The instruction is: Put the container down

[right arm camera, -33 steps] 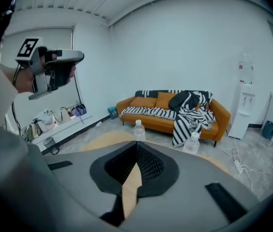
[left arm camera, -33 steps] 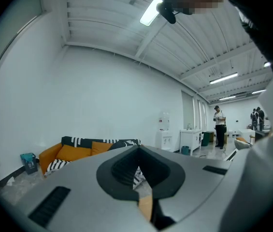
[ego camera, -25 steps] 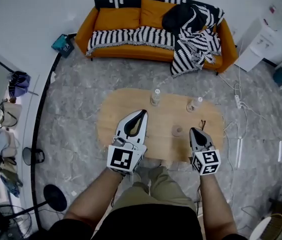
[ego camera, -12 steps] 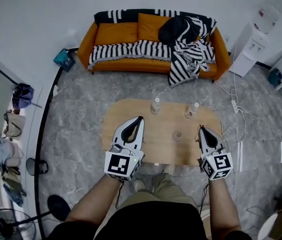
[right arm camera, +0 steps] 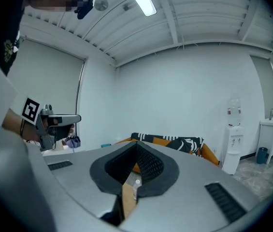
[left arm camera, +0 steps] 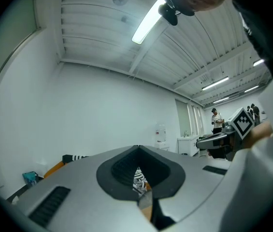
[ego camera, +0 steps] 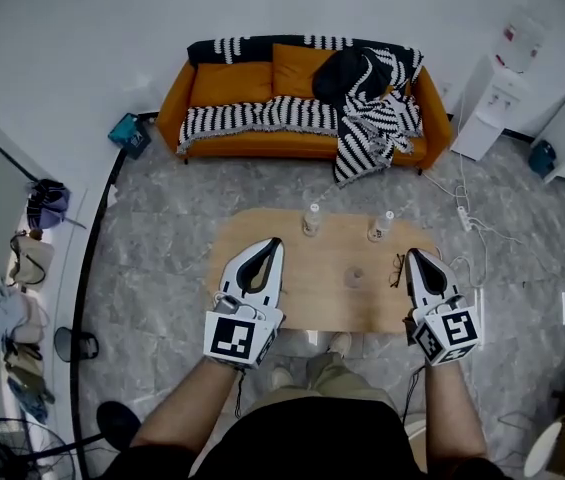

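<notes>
My left gripper [ego camera: 274, 244] is narrowed to a point. Its tips meet, and the hollow behind them holds nothing; through it I see only the striped throw on the sofa [ego camera: 230, 82] far ahead. It hovers over the near left part of the wooden table [ego camera: 302, 303], touching nothing.

Ahead of its tips and a little to the right, one small bottle [ego camera: 311, 219] stands upright at the table's far edge. Between my two tools, nearer the right one, a low round container [ego camera: 354, 276] sits on the tabletop, apart from both. I take it for the task's thing, though it is too small to be sure. A second bottle [ego camera: 380, 226] stands upright ahead of my right tool and just to its left.

My right gripper [ego camera: 413, 255] is also closed tip to tip and empty, hovering above the table's right end.

With nothing in either tool and everything resting on the wood, I judge the putting-down done; no step looks left.
</notes>
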`<action>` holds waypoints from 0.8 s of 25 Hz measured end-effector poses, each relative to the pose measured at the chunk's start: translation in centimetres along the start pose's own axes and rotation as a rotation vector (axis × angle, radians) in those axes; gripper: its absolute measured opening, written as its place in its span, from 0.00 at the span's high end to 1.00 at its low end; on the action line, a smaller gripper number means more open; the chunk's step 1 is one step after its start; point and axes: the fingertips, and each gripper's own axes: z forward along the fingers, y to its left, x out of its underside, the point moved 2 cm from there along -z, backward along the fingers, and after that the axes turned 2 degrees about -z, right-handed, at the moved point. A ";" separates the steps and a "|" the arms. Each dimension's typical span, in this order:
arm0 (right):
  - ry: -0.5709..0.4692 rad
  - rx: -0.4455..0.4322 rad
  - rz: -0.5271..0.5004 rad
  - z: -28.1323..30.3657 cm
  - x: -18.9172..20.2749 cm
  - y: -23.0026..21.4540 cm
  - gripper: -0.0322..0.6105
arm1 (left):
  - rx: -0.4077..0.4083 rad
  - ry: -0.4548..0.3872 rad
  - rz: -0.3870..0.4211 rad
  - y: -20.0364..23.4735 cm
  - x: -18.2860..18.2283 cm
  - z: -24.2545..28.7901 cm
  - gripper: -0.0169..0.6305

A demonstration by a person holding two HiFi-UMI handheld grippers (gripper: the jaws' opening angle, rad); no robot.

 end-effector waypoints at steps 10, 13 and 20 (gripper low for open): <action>-0.050 0.004 -0.016 -2.8 -3.4 3.1 0.93 | -0.005 -0.028 0.049 0.4 -3.4 -3.0 0.95; -0.046 -0.008 -0.022 -3.5 -3.8 4.2 0.93 | -0.014 -0.028 0.057 0.6 -3.7 -3.7 0.95; -0.048 -0.013 -0.037 -4.4 -4.1 6.4 0.93 | -0.019 -0.046 0.043 1.1 -3.6 -5.4 0.95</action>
